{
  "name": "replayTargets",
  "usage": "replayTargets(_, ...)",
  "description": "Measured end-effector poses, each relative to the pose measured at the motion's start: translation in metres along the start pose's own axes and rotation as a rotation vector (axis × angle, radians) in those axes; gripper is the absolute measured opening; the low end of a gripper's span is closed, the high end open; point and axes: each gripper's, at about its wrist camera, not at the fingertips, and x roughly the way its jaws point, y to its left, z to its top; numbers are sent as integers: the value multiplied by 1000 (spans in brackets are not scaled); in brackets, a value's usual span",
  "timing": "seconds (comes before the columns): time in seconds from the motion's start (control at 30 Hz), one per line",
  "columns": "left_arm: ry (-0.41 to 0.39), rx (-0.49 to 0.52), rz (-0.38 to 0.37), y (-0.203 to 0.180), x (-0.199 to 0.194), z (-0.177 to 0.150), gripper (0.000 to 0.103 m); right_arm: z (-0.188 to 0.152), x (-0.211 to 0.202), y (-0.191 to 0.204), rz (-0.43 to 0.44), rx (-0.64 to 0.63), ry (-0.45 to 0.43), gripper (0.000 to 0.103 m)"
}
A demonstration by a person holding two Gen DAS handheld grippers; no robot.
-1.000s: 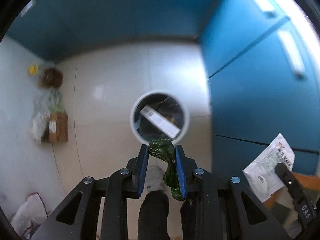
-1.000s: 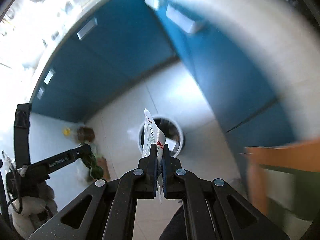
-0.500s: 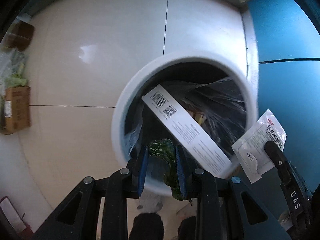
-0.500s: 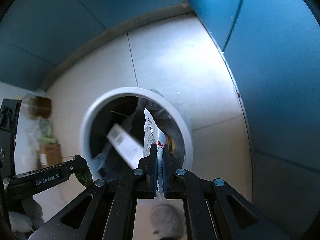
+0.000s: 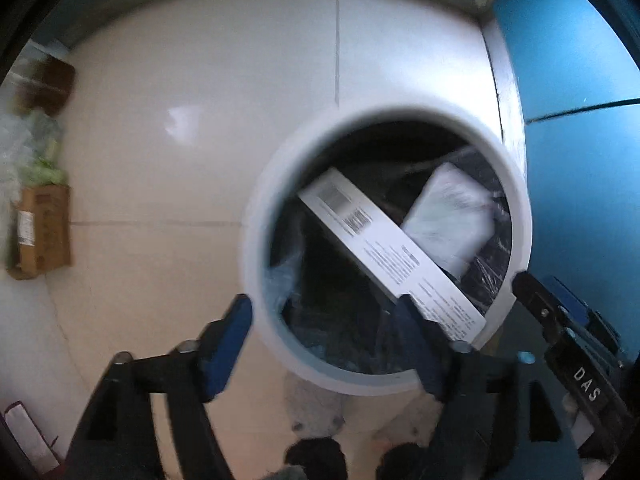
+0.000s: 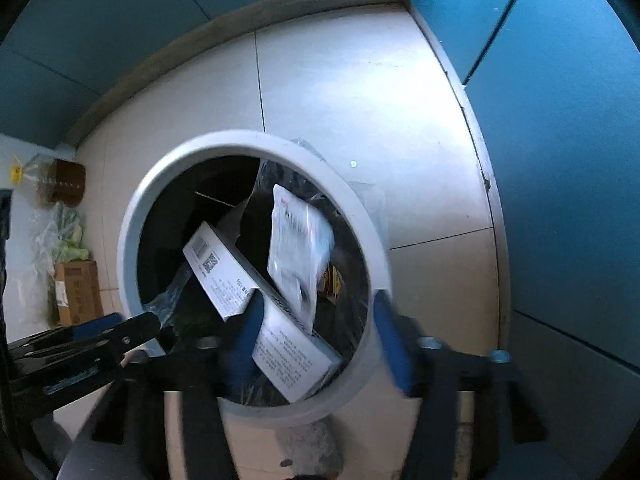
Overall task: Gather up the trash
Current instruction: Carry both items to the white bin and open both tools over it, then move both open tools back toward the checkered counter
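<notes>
trouble could come from the long white carton (image 6: 256, 312): it leans across the trash bin (image 6: 168, 176), centre of the right wrist frame, and a falling white packet (image 6: 300, 252) may land on it and slide toward the rim. packet looks thin, printed, blurred. left gripper (image 5: 324, 344) and right gripper (image 6: 316, 340), bottom of their frames, both stand wide apart, holding nothing.

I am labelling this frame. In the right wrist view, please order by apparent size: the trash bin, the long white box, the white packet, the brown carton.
1. trash bin
2. long white box
3. white packet, blurred
4. brown carton, farther away, so its true size is unsure
</notes>
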Motion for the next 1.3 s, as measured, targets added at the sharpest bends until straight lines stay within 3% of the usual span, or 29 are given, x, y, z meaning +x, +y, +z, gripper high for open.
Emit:
replayTargets(0.03,-22,4,15,1,-8,-2,77,-1,-6,0,-2,-6,-3,65)
replayTargets(0.1,-67,5,56,7,-27,-9,92,-5,-20,-1,-6,-16,-19,81)
replayTargets(0.13,-82,5,73,9,-34,-13,99,-6,-27,-1,-10,-21,-23,84)
replayTargets(0.2,-104,2,106,11,-45,-18,100,-12,-40,1,-26,-36,-26,96)
replayTargets(0.27,-122,5,148,14,-56,-25,100,-18,-56,3,-30,-44,-36,103)
replayTargets(0.63,-162,-18,170,2,-147,-74,100,-55,-165,12,-64,-55,-73,103)
replayTargets(1.03,-259,50,127,-37,-306,-140,100,-98,-354,6,-58,-75,-166,103)
replayTargets(1.3,-353,62,90,-58,-412,-184,100,-134,-482,-9,10,-54,-235,103)
